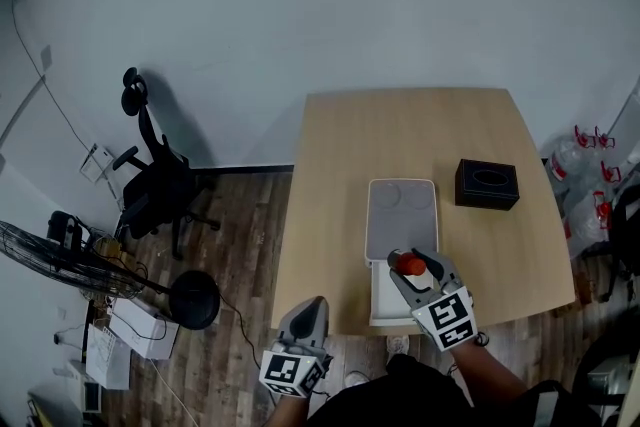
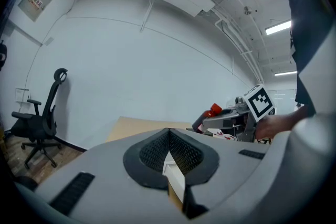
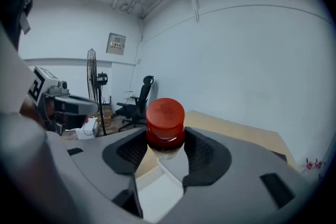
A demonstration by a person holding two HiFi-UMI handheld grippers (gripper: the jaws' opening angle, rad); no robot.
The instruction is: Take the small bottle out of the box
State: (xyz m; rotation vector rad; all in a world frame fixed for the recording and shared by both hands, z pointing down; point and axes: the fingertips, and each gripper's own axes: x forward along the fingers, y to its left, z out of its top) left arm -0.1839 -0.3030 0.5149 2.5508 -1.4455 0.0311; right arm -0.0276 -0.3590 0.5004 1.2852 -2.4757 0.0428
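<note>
The small bottle [image 1: 410, 264] has a red cap and sits between the jaws of my right gripper [image 1: 409, 268], which is shut on it. It hangs above the open white box [image 1: 378, 301] near the table's front edge. In the right gripper view the red-capped small bottle [image 3: 165, 119] stands upright between the pads of the right gripper [image 3: 165, 136], with the white box [image 3: 156, 189] below. My left gripper [image 1: 311, 305] is off the table's front left, its jaws closed with nothing in them. From the left gripper [image 2: 168, 132] I see the bottle [image 2: 214, 109] at the right.
A white lid [image 1: 401, 215] lies just behind the box on the wooden table [image 1: 400, 130]. A black tissue box [image 1: 487, 184] sits to the right. A black office chair [image 1: 150, 185] and a fan [image 1: 60, 260] stand on the floor to the left.
</note>
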